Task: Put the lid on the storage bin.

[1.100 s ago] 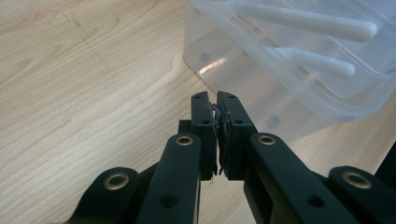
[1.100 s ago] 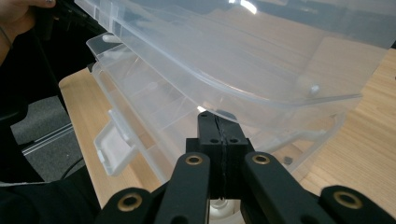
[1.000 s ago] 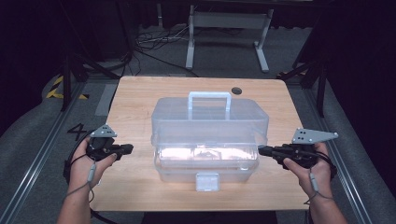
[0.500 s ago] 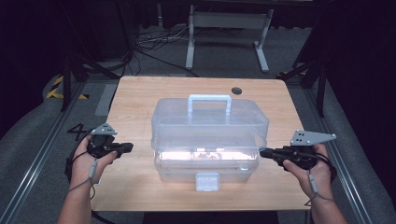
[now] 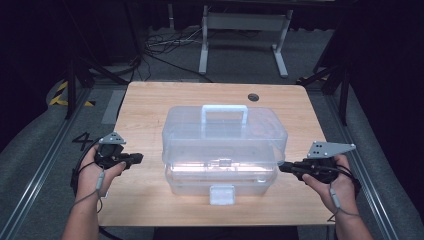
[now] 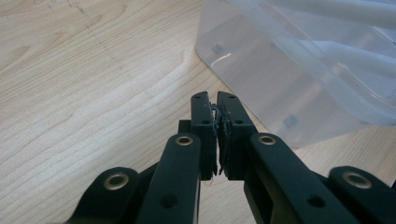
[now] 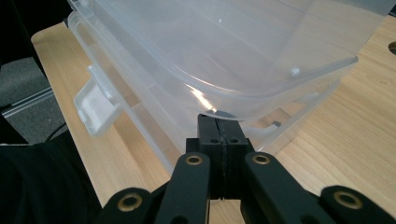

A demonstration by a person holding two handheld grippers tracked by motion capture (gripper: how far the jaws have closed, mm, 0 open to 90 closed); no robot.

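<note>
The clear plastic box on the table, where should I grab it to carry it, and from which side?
Probably the raised handle on the lid of the clear plastic box, from straight above. It arches free of the lid, leaving a gap for one jaw beneath the bar. The smooth, wide walls look too broad to pinch.

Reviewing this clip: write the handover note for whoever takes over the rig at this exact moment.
Left gripper: shut, empty, off the box's left side, not touching.
Right gripper: shut, empty, tips under the lid's right edge.
Clear plastic box: mid-table, front latch hanging undone, lid slightly raised on the right.
Done: latch released.
Left: probably lift the lid fully open.
</note>
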